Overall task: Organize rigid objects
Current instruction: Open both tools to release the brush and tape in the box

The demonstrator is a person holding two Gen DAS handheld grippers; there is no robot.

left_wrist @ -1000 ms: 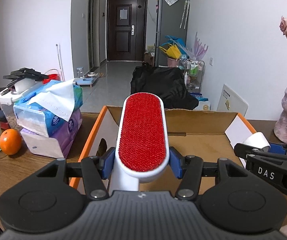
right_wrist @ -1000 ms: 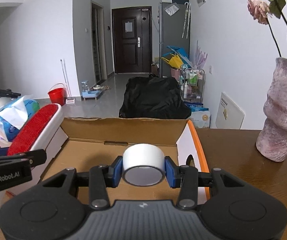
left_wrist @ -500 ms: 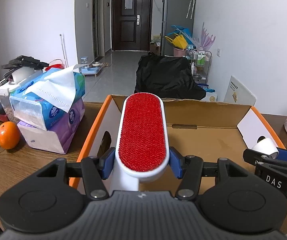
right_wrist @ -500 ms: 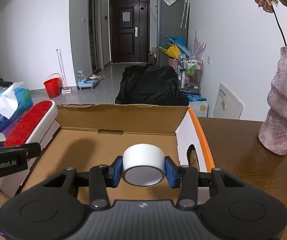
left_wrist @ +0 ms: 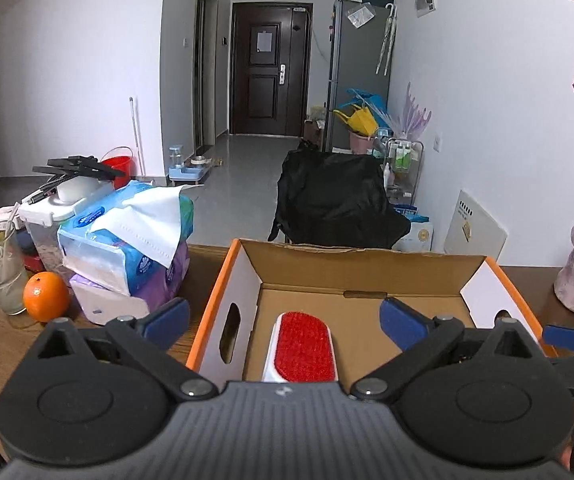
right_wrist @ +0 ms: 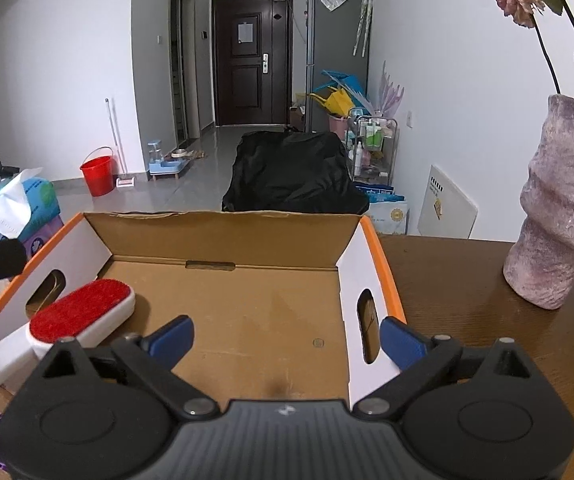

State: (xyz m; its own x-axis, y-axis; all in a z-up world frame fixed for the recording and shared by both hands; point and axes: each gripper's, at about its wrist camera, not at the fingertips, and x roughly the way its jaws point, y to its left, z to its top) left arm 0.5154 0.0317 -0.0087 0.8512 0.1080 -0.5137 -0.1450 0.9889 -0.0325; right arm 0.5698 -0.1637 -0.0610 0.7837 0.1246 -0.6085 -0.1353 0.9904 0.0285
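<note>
The red lint brush (right_wrist: 81,314) lies flat on the floor of the cardboard box (right_wrist: 223,240), lower left in the right wrist view, by the left wall. The left gripper (left_wrist: 283,318) hovers over it, jaws opening, pads clear of it. The right gripper (right_wrist: 287,336), jaws opening too, has nothing between them. A vase (right_wrist: 563,216) stands at right.

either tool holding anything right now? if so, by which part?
Nothing held. Left tool jaws are opening, empty; the lint brush lies in the cardboard box below. Right tool jaws are opening, nothing between them.
</note>
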